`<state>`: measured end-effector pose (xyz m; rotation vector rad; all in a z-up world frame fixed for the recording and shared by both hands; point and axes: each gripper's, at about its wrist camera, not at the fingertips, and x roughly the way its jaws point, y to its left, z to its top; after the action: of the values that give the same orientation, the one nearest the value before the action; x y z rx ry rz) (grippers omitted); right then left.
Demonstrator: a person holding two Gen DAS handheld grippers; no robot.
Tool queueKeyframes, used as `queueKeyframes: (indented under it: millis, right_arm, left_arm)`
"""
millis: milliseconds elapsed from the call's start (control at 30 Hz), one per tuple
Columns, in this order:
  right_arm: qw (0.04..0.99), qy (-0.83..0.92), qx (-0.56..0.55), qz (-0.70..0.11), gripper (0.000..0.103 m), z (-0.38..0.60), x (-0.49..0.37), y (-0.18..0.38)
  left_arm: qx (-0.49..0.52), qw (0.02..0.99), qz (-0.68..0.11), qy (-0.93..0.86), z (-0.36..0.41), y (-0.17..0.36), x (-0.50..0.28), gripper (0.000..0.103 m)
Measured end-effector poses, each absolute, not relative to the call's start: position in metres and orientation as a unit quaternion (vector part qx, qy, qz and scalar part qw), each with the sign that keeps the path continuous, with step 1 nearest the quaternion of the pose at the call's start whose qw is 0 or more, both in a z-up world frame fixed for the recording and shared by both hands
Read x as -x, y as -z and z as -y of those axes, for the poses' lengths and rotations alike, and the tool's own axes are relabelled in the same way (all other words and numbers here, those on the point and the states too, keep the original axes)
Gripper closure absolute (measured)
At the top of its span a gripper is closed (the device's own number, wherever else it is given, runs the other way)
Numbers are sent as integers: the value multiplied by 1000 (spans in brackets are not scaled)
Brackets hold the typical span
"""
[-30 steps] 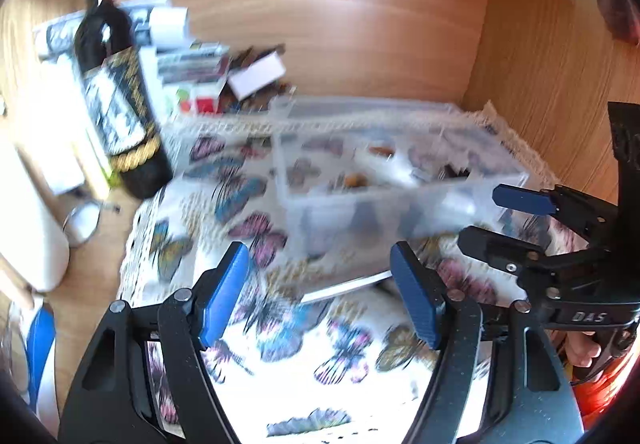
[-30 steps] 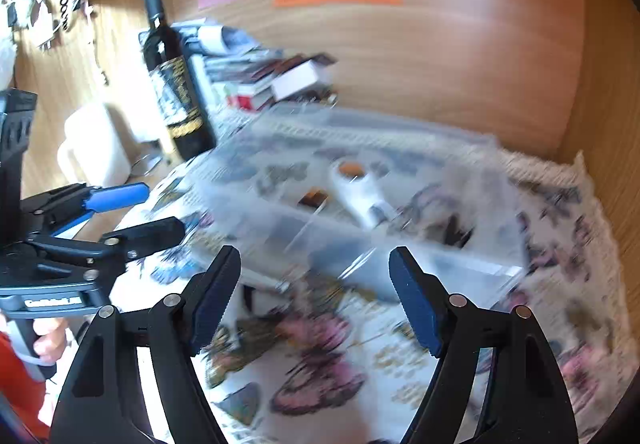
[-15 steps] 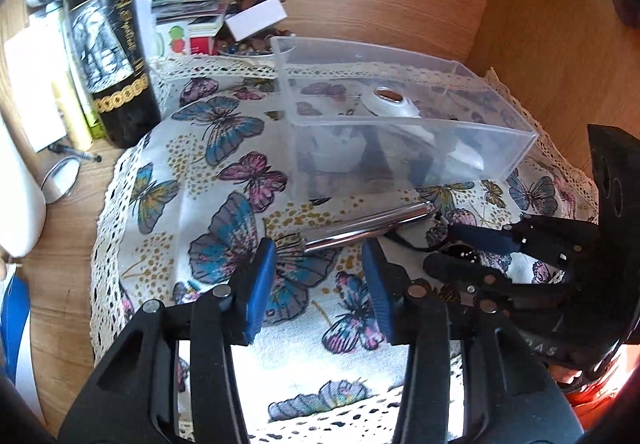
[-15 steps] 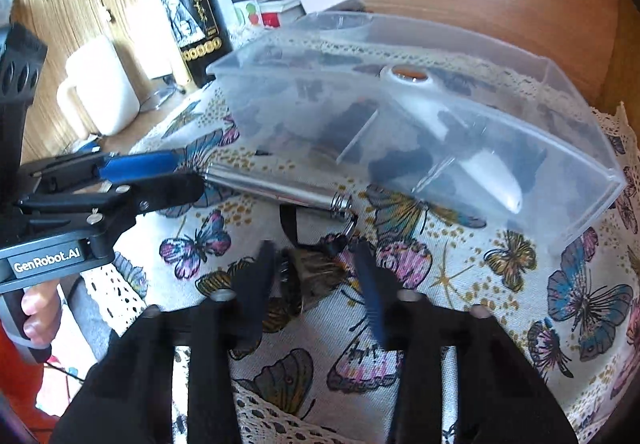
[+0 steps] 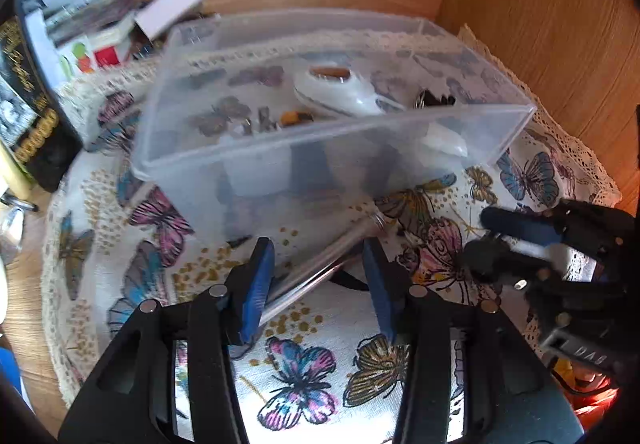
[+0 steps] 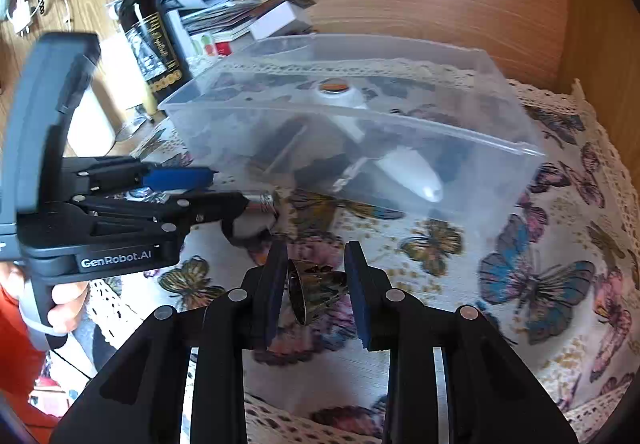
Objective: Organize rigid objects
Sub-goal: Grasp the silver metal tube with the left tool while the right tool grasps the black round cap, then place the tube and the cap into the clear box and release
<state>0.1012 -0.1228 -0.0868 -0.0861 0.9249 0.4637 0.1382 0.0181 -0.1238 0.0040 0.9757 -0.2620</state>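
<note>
A clear plastic box [image 5: 320, 147] stands on the butterfly cloth [image 5: 304, 364] with a white bottle [image 5: 340, 91] and small items inside. In the left wrist view my left gripper [image 5: 316, 284] has its jaws narrowed around a shiny metal rod [image 5: 320, 268] with a black strap, lying in front of the box. In the right wrist view my right gripper [image 6: 316, 284] is closed on a small brass bell [image 6: 312, 292], held just above the cloth. The left gripper also shows in the right wrist view [image 6: 216, 191], with the rod tip [image 6: 260, 199] past its fingers.
A dark wine bottle [image 6: 148, 31] stands left of the box, with stacked books and small boxes [image 6: 240, 19] behind it. A white mug [image 6: 100, 111] sits at the left. Wooden walls [image 6: 592, 23] close in the back and right.
Both grippers dropped toward the cloth and closed in. The left jaws narrowed around the metal rod; the right jaws shut on the brass bell.
</note>
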Motion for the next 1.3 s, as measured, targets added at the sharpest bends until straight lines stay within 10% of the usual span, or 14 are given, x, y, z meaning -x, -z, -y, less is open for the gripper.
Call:
queueKeyframes:
  millis: [133,300,1300]
  right_arm:
    - [874,-211,36,-437,76,133,-103,83]
    - [875,-209,28,-436,76,139,-105,84]
    - [925,-200,33,-321,76,137,-119,7]
  left_arm:
    - [-21,874,-468,131,-12,126,-130,59]
    - [-36,878,-461,127,-3,125,-117,88]
    - [34,954,-286,80,-27,24,-85,88]
